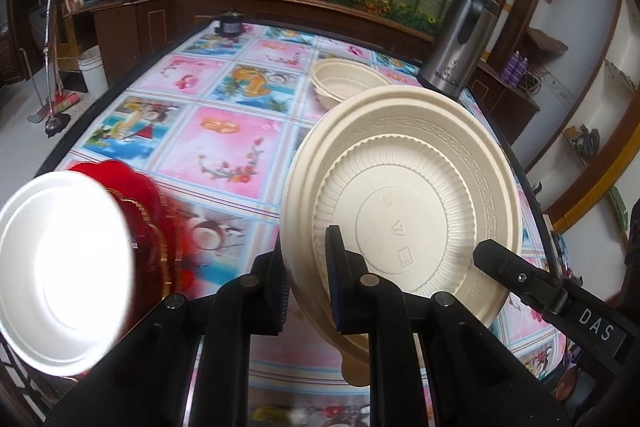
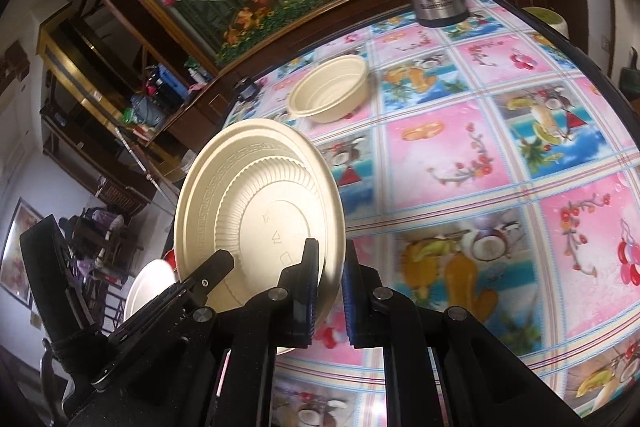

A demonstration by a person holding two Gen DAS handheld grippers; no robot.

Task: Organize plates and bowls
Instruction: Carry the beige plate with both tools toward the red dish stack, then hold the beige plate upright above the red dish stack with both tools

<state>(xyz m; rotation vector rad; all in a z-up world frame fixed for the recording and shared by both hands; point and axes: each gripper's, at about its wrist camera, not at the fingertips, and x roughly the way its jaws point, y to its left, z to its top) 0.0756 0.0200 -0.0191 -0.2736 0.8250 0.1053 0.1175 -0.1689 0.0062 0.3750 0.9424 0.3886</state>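
Both our left tool (image 1: 308,287) and right tool (image 2: 330,291) pinch the same tilted cream plate (image 1: 404,203) above the bench (image 1: 224,131); uneven pulling could bend it or let it slip.

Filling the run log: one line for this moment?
left gripper: shut on cream plate | right gripper: same plate's rim | plate: tilted, airborne | cream bowl: on table
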